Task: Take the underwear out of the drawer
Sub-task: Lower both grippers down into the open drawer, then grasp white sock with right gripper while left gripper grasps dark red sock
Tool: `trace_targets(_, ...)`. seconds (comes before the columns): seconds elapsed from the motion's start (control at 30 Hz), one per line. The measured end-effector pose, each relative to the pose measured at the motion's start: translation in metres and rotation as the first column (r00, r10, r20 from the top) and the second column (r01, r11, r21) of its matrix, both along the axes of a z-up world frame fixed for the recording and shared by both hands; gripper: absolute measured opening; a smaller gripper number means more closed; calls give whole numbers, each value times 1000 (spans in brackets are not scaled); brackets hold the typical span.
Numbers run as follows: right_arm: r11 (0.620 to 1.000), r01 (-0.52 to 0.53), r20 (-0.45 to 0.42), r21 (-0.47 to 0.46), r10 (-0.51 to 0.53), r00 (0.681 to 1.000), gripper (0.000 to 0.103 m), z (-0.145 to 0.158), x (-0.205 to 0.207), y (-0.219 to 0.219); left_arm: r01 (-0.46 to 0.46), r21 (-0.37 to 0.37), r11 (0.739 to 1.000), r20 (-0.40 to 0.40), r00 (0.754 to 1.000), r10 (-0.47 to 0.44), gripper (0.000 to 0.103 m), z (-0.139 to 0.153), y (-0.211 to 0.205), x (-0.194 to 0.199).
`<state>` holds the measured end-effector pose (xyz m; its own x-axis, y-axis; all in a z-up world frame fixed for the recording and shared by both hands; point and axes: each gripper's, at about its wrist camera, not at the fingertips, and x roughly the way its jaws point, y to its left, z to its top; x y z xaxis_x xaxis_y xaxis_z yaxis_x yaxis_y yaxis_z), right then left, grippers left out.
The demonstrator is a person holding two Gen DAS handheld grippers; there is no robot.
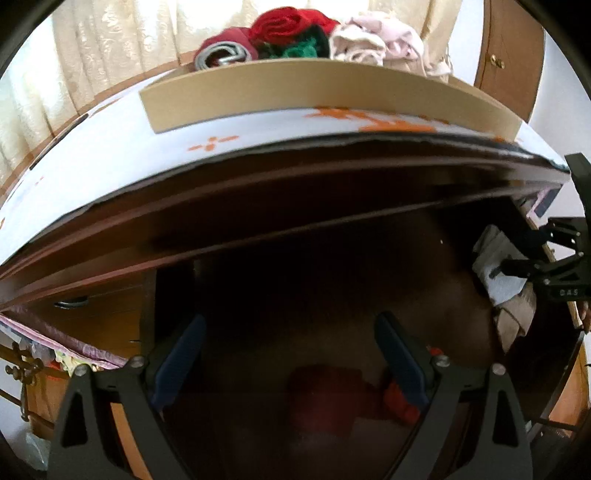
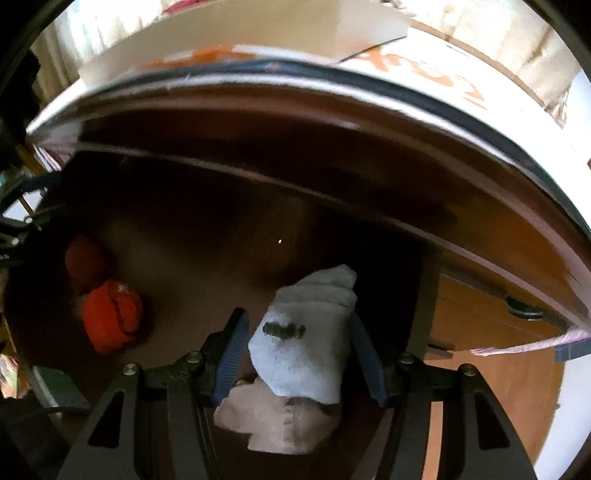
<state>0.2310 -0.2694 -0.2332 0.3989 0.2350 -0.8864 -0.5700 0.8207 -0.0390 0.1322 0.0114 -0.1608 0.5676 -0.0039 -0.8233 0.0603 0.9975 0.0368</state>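
The drawer's dark inside point(image 2: 207, 229) fills both views. A folded white pair of underwear point(image 2: 303, 350) lies on a beige one point(image 2: 277, 424). My right gripper point(image 2: 297, 317) is open and straddles the white pair, a blue pad close on each side without squeezing it. In the left wrist view this gripper point(image 1: 524, 258) reaches in from the right at the white pair point(image 1: 495, 269). My left gripper point(image 1: 290, 321) is open and holds nothing, above a dark red rolled pair point(image 1: 325, 391) and an orange one point(image 1: 399, 402). The orange point(image 2: 110, 314) and red point(image 2: 85, 258) rolls also show in the right wrist view.
The dresser's top edge point(image 1: 295, 177) overhangs the open drawer. On the white, orange-printed top point(image 1: 110, 155) stands a cardboard tray point(image 1: 295, 88) with red, green and pink rolled garments point(image 1: 295, 26). A lower drawer front with a handle point(image 1: 70, 304) is at the left.
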Motion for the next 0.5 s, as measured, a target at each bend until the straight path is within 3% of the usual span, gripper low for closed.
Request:
trace_targets(0.2, 997, -12, 37, -82, 15, 999, 59, -12, -1, 12, 47, -6, 999, -65, 997, -47, 94, -9, -6, 6)
trace_targets(0.5, 997, -16, 43, -80, 20, 999, 59, -14, -3, 16, 127, 26, 992, -150, 981, -122, 93, -19, -21, 11)
